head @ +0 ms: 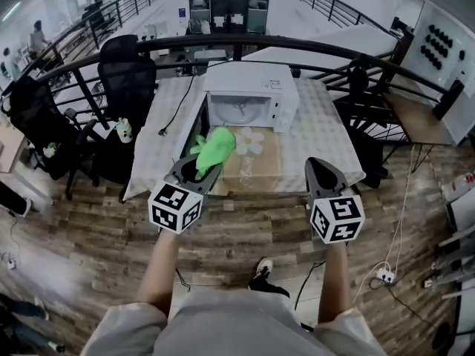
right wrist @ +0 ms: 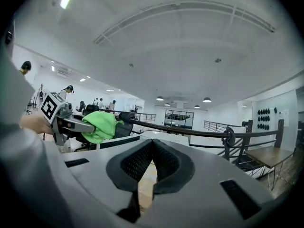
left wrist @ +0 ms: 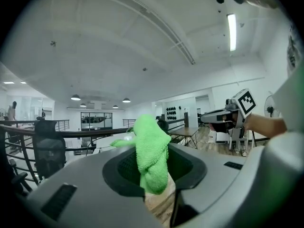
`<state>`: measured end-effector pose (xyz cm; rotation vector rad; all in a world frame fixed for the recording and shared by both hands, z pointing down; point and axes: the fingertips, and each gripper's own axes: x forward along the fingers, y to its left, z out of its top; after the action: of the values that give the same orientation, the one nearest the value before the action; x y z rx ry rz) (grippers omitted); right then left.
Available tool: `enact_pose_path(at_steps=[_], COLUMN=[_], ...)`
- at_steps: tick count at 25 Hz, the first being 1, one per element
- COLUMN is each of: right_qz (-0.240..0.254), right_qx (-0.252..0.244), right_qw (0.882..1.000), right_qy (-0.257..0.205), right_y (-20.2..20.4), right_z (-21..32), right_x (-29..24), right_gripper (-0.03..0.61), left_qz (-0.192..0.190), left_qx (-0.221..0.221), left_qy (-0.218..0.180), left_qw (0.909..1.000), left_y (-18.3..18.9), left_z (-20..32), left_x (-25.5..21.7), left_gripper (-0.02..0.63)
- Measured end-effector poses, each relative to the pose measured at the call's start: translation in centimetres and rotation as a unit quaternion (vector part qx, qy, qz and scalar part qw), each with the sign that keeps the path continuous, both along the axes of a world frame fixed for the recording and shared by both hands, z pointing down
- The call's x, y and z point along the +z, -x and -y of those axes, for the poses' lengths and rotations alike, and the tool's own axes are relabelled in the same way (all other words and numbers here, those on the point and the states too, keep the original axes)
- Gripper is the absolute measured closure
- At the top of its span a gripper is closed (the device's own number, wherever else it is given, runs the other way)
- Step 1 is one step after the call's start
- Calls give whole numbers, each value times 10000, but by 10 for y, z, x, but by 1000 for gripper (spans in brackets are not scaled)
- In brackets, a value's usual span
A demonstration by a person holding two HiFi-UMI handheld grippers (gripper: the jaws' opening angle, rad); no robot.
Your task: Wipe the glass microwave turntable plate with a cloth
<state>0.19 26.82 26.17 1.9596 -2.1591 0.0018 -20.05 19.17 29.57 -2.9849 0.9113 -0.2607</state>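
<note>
The glass turntable plate (head: 250, 141) lies flat on a brown board (head: 256, 170) in front of the white microwave (head: 252, 95), whose door (head: 194, 128) hangs open to the left. My left gripper (head: 206, 160) is shut on a green cloth (head: 216, 144), held above the board's left edge, just left of the plate. In the left gripper view the cloth (left wrist: 151, 156) bulges up from between the jaws of the left gripper (left wrist: 154, 177). My right gripper (head: 321, 167) hovers at the table's front right, shut and empty; its own view shows this right gripper (right wrist: 151, 161) with pads meeting.
The table (head: 319, 132) carries a pale checked cover. A black cord (head: 177, 113) trails off its left side. Black office chairs (head: 126, 73) stand left, with a small bottle (head: 124, 130) nearby. A dark railing (head: 356, 58) curves behind the table.
</note>
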Motion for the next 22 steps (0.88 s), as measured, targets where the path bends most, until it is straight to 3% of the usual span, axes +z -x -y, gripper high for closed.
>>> enact_pose_path(at_steps=[5, 10, 17, 22], right_qz=[70, 382, 630, 502], right_qx=[-283, -633, -901, -827], right_qw=[9996, 9972, 9939, 9952], right_qy=[-62, -110, -97, 121], right_y=[-69, -111, -143, -153], right_z=[44, 74, 112, 145], right_x=[-12, -9, 7, 30], right_gripper=[565, 565, 580, 580], left_qz=[69, 239, 454, 622], left_qx=[-203, -436, -742, -935], left_qy=[15, 6, 92, 302], left_qw=[9998, 9988, 9962, 9932], left_y=[-63, -105, -136, -142], left_z=[30, 48, 78, 109], left_x=[-8, -7, 6, 33], left_gripper=[483, 483, 482, 482])
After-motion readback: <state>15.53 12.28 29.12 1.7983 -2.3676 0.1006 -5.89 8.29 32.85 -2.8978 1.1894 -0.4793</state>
